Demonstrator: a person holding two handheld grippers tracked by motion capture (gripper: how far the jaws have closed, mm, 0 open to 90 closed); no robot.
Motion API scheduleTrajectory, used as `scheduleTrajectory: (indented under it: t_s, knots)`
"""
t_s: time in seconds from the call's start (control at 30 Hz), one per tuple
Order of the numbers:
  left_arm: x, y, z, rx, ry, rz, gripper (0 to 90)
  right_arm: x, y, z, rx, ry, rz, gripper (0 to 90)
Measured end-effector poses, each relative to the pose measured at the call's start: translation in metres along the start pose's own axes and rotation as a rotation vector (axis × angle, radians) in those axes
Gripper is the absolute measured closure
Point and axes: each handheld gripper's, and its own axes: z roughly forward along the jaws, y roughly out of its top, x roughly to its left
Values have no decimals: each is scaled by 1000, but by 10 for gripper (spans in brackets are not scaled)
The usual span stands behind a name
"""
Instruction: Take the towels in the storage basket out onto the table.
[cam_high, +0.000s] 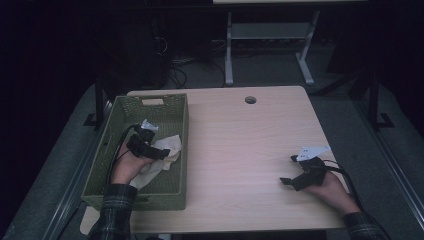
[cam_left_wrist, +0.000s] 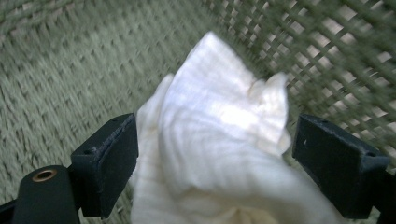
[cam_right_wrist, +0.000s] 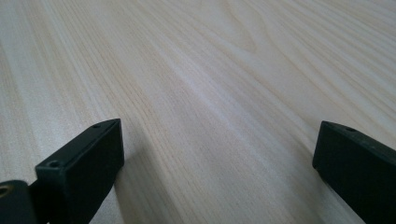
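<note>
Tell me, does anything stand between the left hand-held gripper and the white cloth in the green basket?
Nothing visible does. The left hand-held gripper is open inside the green basket, and the white cloth already lies between its jaws.

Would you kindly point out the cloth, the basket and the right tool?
cloth (cam_left_wrist: 219, 116), left gripper view, middle fold.
basket (cam_high: 184, 145), high view, right wall.
right tool (cam_high: 287, 170), high view, between its tips.

High view overhead, claw views close (low)
</note>
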Motion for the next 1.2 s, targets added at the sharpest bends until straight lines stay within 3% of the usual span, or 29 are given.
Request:
scheduleTrajectory:
  t_s: [0.1,0.2,0.4,0.57,0.7,0.97,1.13,1.2]
  knots:
    - [1,-1,4,17,-10,-2,140,0,0,0,0,0,1,17]
    - [0,-3,10,61,5,8,140,0,0,0,0,0,1,17]
    - [0,-7,20,130,-8,5,140,0,0,0,0,0,1,17]
    - [0,-8,24,153,-10,10,141,0,0,0,0,0,1,17]
    - [0,-9,24,186,-32,5,239,0,0,0,0,0,1,17]
    - [-3,-6,18,217,-52,13,646,0,0,0,1,0,2,17]
    - [-1,-4,13,205,-56,-15,703,0,0,0,0,0,1,17]
    - [0,-3,8,177,-64,-33,708,0,0,0,0,0,1,17]
